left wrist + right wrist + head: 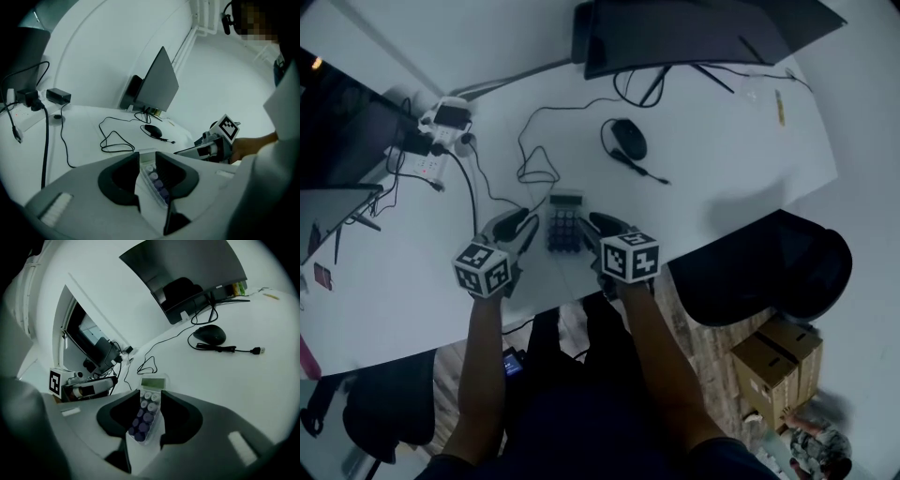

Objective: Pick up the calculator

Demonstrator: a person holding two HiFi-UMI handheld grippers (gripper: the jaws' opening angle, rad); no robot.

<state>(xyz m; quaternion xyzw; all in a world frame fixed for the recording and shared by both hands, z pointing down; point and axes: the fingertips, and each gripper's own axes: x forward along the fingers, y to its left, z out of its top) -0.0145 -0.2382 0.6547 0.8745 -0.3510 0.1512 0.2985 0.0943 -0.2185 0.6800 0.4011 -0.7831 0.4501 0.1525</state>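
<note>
Head view: the calculator [565, 223] lies flat on the white desk [722, 169], a little toward 6 o'clock of the desk's middle and close to its near edge; the left gripper [521, 225] sits just beside it at its 9 o'clock and the right gripper [598, 226] just beside it at its 3 o'clock, both pointing toward 12 o'clock, a placement judged to bracket the calculator from both sides ahead of a lift; a mouse [629, 139] lies well apart at the calculator's 1 o'clock, a looped cable [539, 173] at 11 o'clock, a monitor [694, 33] at 12 o'clock at the far edge. Left gripper view: the jaws stand partly apart with nothing pinched; through the gap a strip of the calculator's keys shows at 5 o'clock of the opening, lying beyond the jaws and not pressed by either pad; the right gripper appears at 3 o'clock. Right gripper view: the jaws stand moderately apart and empty of any grip; the calculator shows in the gap, display end toward 12 o'clock, resting on the desk; no pad contact is evident; pickup is judged not yet made.
</note>
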